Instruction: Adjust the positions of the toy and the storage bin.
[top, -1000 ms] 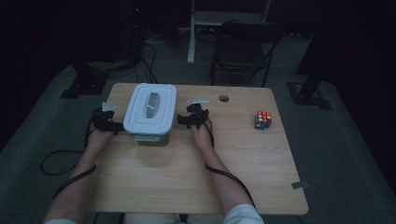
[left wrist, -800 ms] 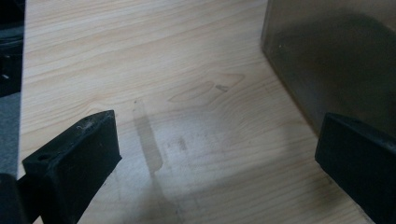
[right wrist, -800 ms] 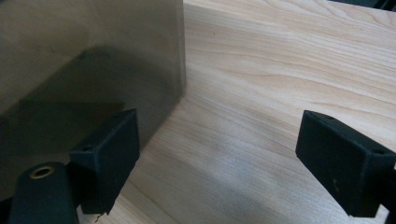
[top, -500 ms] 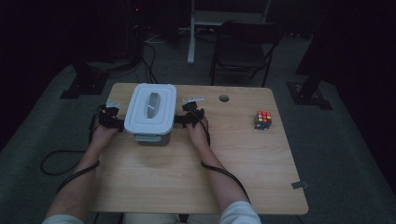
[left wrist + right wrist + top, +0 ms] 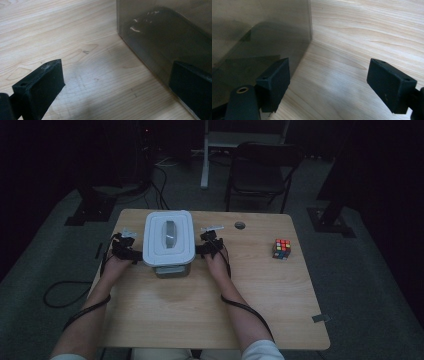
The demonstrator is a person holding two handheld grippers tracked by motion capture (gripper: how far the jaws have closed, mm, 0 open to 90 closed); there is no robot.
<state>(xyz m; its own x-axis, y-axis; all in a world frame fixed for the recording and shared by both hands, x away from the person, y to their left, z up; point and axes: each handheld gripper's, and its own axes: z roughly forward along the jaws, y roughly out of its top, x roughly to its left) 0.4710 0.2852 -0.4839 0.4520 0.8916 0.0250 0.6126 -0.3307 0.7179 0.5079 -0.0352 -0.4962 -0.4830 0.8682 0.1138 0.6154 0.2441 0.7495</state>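
Container (image 5: 169, 245), a clear bin under a white lid (image 5: 168, 237) with a grey handle (image 5: 170, 231), stands on the wooden surface (image 5: 210, 315) toward its far left part, between the two claws; the step in hand looks like taking it by its two sides. To do that well, each claw should press squarely on a wall below the lid rim, level with the other, so the bin does not tip; the left claw (image 5: 117, 90) stands wide, one jaw against the bin's wall, nothing pinched; the right claw (image 5: 328, 85) has just been closing, its jaws apart over bare wood beside the wall. A colour cube (image 5: 282, 248) sits well apart; no writing or brand can be read.
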